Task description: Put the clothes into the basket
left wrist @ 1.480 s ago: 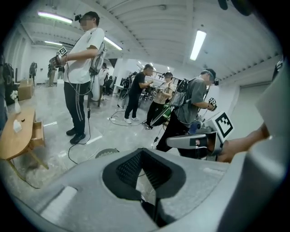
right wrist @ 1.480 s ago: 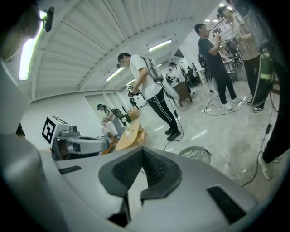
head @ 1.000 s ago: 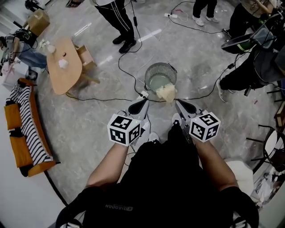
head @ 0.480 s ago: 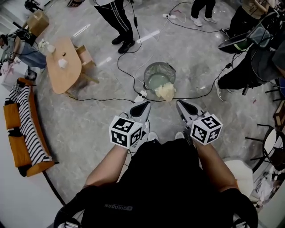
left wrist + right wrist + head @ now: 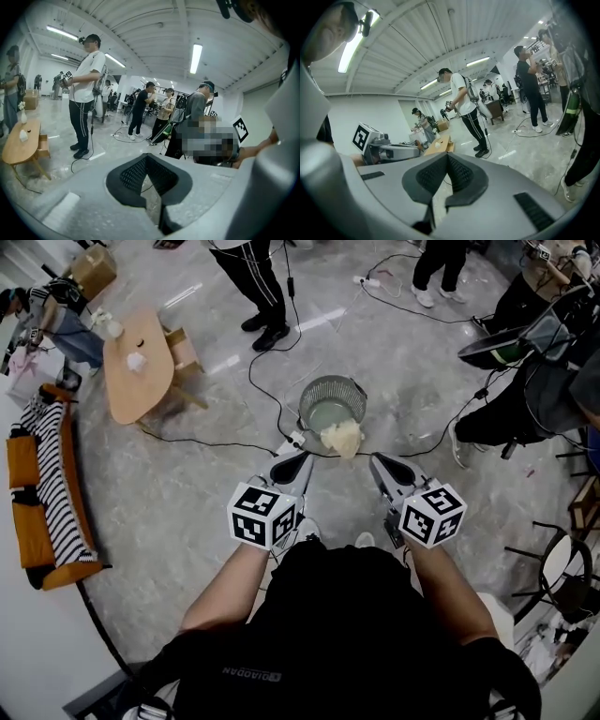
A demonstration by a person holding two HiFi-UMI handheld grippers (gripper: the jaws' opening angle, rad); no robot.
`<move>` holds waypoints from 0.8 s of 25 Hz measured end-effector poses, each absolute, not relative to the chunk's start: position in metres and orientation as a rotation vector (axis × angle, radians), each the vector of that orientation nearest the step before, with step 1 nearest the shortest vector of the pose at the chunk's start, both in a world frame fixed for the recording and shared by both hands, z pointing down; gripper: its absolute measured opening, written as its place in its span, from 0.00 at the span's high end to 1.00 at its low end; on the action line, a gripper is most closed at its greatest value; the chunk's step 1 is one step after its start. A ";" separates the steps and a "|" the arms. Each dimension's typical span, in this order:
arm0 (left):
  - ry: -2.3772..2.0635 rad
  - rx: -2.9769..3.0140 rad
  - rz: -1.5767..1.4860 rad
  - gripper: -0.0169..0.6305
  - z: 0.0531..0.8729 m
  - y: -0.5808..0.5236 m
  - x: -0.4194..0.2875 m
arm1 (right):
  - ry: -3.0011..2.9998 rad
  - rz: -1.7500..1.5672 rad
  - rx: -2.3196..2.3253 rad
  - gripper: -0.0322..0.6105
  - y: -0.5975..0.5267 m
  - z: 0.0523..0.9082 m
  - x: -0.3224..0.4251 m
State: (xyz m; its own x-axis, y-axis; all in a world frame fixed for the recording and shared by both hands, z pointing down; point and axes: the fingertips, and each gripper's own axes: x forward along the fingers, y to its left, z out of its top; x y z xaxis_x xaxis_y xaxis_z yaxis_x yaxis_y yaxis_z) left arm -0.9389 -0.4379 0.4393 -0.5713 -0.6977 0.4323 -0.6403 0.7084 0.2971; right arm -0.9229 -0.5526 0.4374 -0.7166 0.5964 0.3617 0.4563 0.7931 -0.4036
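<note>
Left tool (image 5: 300,461) and right tool (image 5: 379,465) are closed, empty. Cloth (image 5: 339,438) overhangs basket (image 5: 314,393) rim at frame centre; its weight may drag it out.

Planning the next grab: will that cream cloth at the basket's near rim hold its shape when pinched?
Probably not: the cream cloth lies crumpled in soft lumps, so it looks floppy and light. Bunched at the near rim of the basket, it might slip in or out if pushed.

The person (image 5: 255,282) at 12 o'clock is cut by the top edge; the cloth (image 5: 340,439) hides the basket's (image 5: 334,380) near rim.
</note>
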 end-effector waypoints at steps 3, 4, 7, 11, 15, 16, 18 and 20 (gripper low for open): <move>-2.388 0.998 -0.132 0.98 0.441 -0.450 -0.930 | -2.494 0.385 -0.792 0.93 -0.566 0.442 -0.917; -2.387 0.993 -0.124 0.98 0.443 -0.454 -0.927 | -2.491 0.375 -0.797 0.93 -0.570 0.444 -0.915; -2.382 0.976 -0.103 0.98 0.448 -0.462 -0.916 | -2.486 0.360 -0.811 0.93 -0.579 0.447 -0.908; -2.369 0.958 -0.096 0.98 0.454 -0.475 -0.908 | -2.479 0.360 -0.823 0.93 -0.586 0.447 -0.897; -2.352 0.982 -0.085 0.98 0.455 -0.494 -0.895 | -2.473 0.351 -0.818 0.93 -0.600 0.453 -0.887; -2.348 0.987 -0.081 0.98 0.456 -0.497 -0.892 | -2.472 0.357 -0.811 0.93 -0.604 0.456 -0.885; -2.342 0.988 -0.072 0.98 0.458 -0.499 -0.887 | -2.468 0.369 -0.803 0.93 -0.609 0.461 -0.881; -2.340 0.978 -0.064 0.98 0.460 -0.498 -0.885 | -2.467 0.377 -0.799 0.93 -0.612 0.463 -0.877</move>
State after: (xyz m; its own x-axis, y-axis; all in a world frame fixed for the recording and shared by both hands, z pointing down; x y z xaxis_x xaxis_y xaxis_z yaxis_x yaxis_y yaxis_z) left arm -0.8847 -0.4975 0.4602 -0.5515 -0.6625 0.5069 -0.6339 0.7278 0.2616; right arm -0.8772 -0.6117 0.4631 -0.6937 0.6077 0.3867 0.4642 0.7877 -0.4050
